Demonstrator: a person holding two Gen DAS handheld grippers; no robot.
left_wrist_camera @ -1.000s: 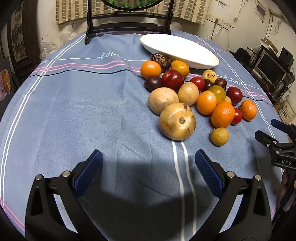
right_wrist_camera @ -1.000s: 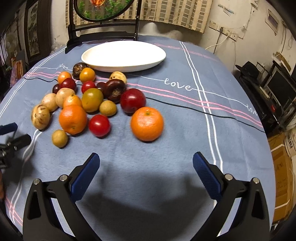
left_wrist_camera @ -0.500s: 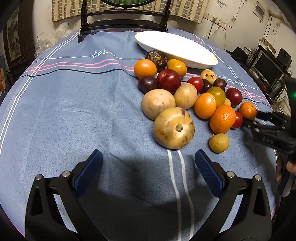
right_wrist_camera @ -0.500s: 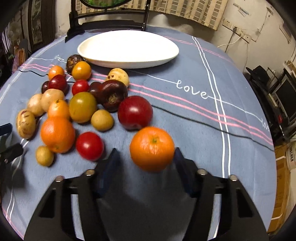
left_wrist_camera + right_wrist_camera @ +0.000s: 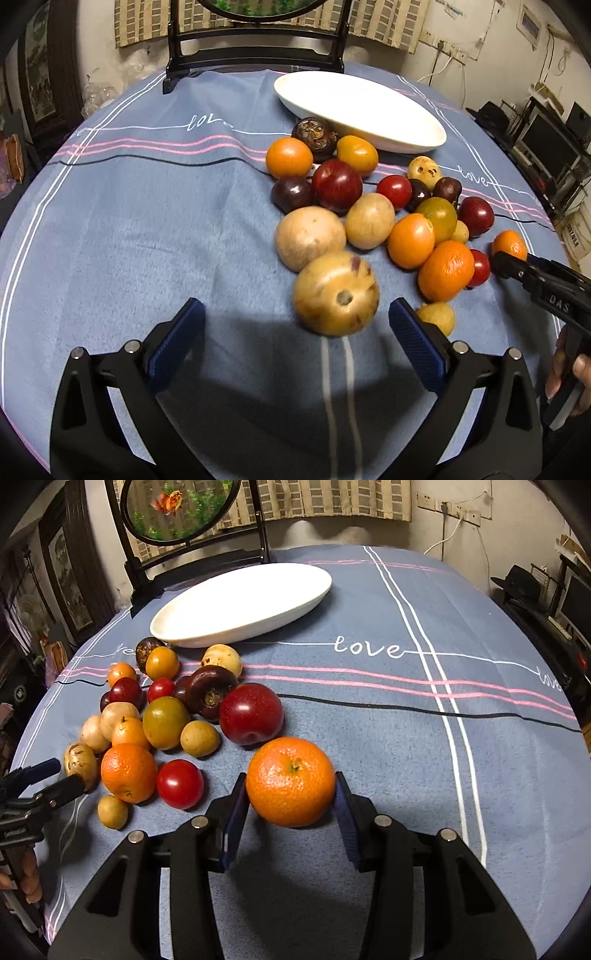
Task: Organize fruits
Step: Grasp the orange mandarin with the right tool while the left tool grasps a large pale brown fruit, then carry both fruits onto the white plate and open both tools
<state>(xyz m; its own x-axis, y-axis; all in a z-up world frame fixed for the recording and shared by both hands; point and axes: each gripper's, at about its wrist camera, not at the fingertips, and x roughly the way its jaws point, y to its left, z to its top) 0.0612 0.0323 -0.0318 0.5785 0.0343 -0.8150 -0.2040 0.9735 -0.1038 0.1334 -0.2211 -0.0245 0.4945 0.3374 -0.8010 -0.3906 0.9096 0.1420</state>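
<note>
The white dish lies empty at the far side of the blue cloth, and everything here is placed from it. Nearest its left end in the right wrist view sit a dark wrinkled fruit and a yellow-orange one, touching each other just below the rim. Further from the dish the pile spreads toward the camera: red, purple, tan and orange fruits packed together, many touching. At the pile's near-left edge, well apart from the dish, the left gripper stands wide open and empty; a big tan fruit lies just ahead of the gap between its blue pads, touching neither as far as the left wrist view shows. A small tan fruit peeks out just behind its right finger. To the right of the pile, on the side away from the dish, an orange sits on the cloth apart from the others, close to a dark red plum. The right gripper brackets that orange, its jaws closing; the blue pads appear to meet the peel on both sides at a narrow setting. The orange looks to rest on the cloth. In the left wrist view a hand holds that gripper's handle at the frame's right edge.
</note>
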